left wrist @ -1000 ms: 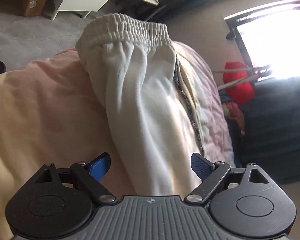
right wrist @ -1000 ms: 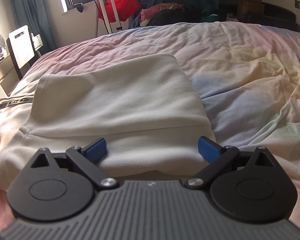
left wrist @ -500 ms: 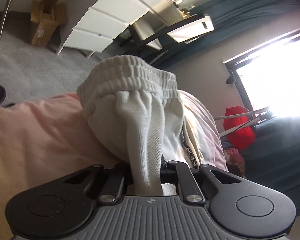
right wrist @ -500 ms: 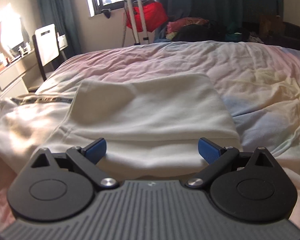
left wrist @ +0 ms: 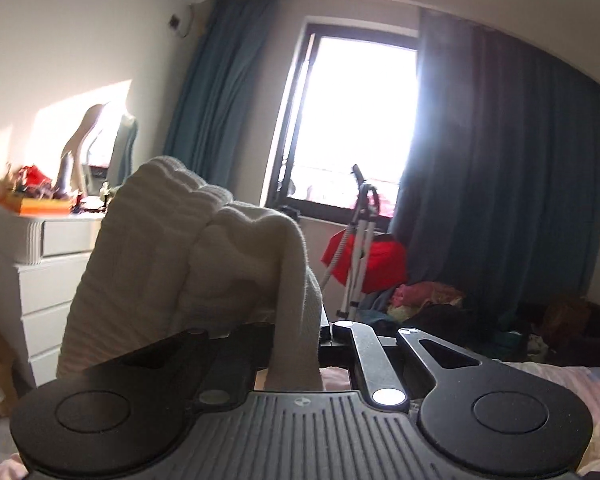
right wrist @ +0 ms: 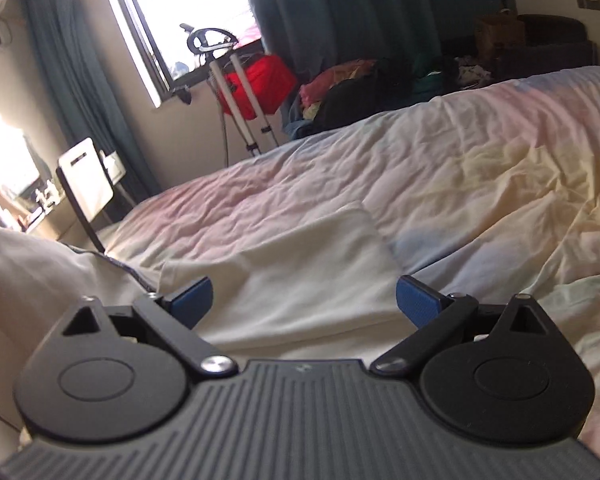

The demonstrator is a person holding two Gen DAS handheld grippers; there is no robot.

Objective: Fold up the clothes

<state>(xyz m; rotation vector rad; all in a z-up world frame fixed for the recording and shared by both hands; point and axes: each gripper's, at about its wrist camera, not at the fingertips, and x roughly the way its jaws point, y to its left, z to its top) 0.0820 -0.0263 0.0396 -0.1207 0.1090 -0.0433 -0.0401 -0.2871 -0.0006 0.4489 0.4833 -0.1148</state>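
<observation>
Left wrist view: the left gripper (left wrist: 298,354) pinches a fold of the cream trousers (left wrist: 204,256), raised in front of the window (left wrist: 352,128), their ribbed waistband hanging toward the white dresser (left wrist: 40,280); right wrist view: the right gripper (right wrist: 304,300) hovers with fingers spread wide above the trousers' folded part (right wrist: 300,276), which lies flat on the bed (right wrist: 480,168), well short of the window.

Bright window (left wrist: 356,128), teal curtains (left wrist: 496,184), white dresser (left wrist: 40,280), rumpled pastel bedspread (right wrist: 440,168)
</observation>
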